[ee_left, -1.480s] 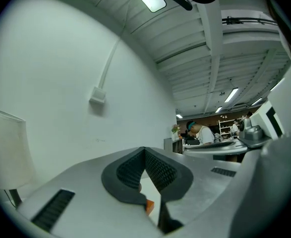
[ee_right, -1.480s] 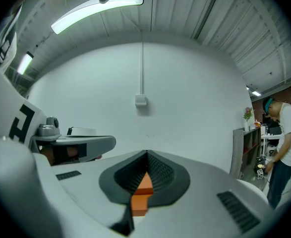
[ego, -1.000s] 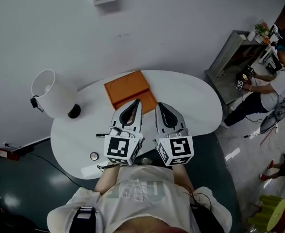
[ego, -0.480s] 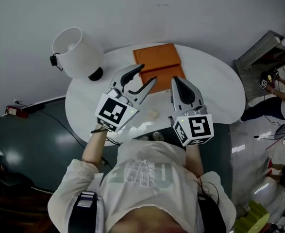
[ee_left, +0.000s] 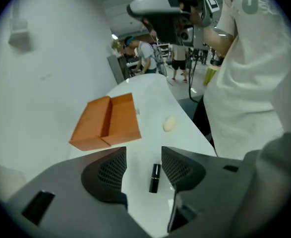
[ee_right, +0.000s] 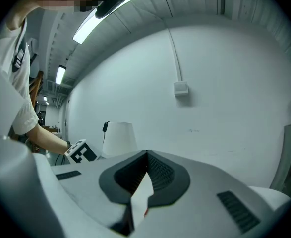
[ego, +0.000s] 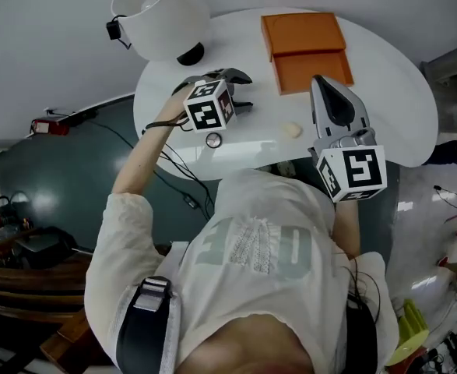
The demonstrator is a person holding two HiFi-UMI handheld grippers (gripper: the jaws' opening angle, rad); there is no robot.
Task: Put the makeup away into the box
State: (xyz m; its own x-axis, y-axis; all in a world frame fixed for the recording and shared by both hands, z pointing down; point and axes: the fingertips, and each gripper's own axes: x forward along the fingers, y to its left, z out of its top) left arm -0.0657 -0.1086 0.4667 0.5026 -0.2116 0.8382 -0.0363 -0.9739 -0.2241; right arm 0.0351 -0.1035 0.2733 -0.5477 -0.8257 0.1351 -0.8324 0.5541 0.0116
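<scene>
**Reaching for the first piece, with nothing boxed yet**

The black lipstick tube [ee_left: 155, 177] lies flat on the white table [ego: 244, 41], framed between the jaws of your left gripper [ee_left: 144, 157] and nearer one jaw than the other, with neither pad touching it. Those jaws have just been opening and stand wide, so nothing is gripped. A pale cream lump [ego: 292, 129] and a small round pot [ego: 213, 139] also sit loose on the table, apart from the orange box [ego: 306, 49]. The box lies open at the far side, and no makeup shows inside it. By that reading the whole job is ahead of you: three pieces to pick up and carry over.

Your left gripper [ego: 242, 92] is tipped steeply down over the tube, arm stretched out beside the white lamp [ego: 162, 14]. Your right gripper [ego: 322, 82] is held nearly level above the table edge near the box. Its tips [ee_right: 146, 155] are pressed together, and I see nothing held.
</scene>
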